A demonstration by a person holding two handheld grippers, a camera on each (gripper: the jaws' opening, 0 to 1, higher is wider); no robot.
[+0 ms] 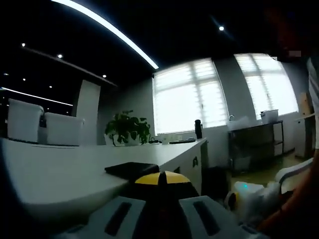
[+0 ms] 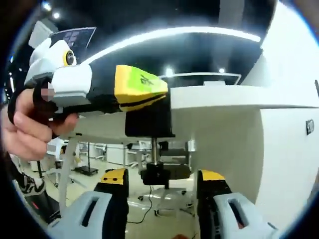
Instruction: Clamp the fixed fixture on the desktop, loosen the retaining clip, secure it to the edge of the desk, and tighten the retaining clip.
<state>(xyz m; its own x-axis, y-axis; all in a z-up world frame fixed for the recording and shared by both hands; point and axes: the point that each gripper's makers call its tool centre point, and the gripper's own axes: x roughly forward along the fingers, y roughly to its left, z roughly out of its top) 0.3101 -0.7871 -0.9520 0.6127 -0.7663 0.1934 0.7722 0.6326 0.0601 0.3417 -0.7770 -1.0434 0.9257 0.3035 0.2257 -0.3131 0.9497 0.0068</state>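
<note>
Grey jaw bases of the left hand-held gripper point(image 1: 160, 191) rise at the bottom of the left gripper view, their yellow tips drawn together over a dark part of the fixture point(image 1: 132, 170), which sits at the near edge of the white table point(image 1: 60, 169). Whether the jaws actually pinch it I cannot tell; the contact is dark and partly hidden. Beyond the fixture the table runs away towards a potted plant point(image 1: 127, 128), with a dark bottle point(image 1: 198, 128) further along the same edge. Two white chair backs point(image 1: 45, 124) stand past the table's far side. Bright blinded windows point(image 1: 187, 94) fill the back wall; a dark shelving unit point(image 1: 256, 139) stands below the right-hand window. Ceiling is dark with one long light strip point(image 1: 107, 30).

Right gripper view looks up from under the table edge point(image 2: 239, 99). Right hand-held gripper point(image 2: 162, 181) has its yellow-tipped jaws apart, standing either side of the fixture's dark screw knob point(image 2: 158, 174) without touching it. Above the knob a bright threaded stem runs up into the fixture's black body point(image 2: 149, 119), which hangs at the table edge. Left hand-held gripper point(image 2: 127, 92) reaches in here from the left, yellow tips on the fixture's top, held by a person's hand point(image 2: 27, 124). Office chairs point(image 2: 164, 191) stand on the floor well beyond the fixture.
</note>
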